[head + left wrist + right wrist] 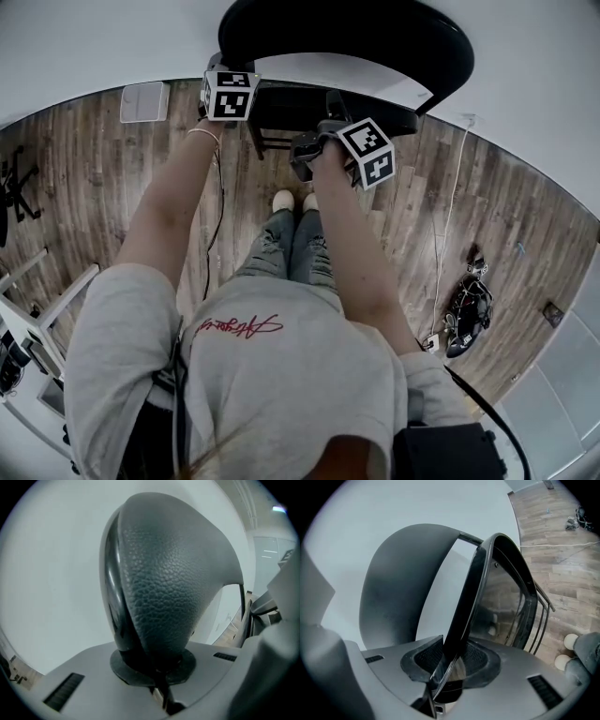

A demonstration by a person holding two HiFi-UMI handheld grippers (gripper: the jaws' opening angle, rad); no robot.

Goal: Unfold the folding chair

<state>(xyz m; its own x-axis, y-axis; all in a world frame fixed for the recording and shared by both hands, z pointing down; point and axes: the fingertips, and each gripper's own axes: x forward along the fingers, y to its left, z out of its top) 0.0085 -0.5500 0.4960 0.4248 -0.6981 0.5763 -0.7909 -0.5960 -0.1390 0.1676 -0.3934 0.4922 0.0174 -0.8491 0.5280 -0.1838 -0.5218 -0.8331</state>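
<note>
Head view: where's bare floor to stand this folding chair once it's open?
Bare boards left of the person, between the white floor panel and the white frame. Right side is crowded: white cable, black gear. The folding chair itself fills the spot ahead.

Head view: the marker cube is hiding the fingers of the left gripper, and the body of the right gripper is covering the spot where its fingers are meeting the folding chair. The arms of the person are screening most of the chair's legs. The bottom edge is cutting off the person's head. Left gripper view: the padded backrest is blocking the rest of the chair. A dark tangle on the floor is appearing too small to identify.
</note>
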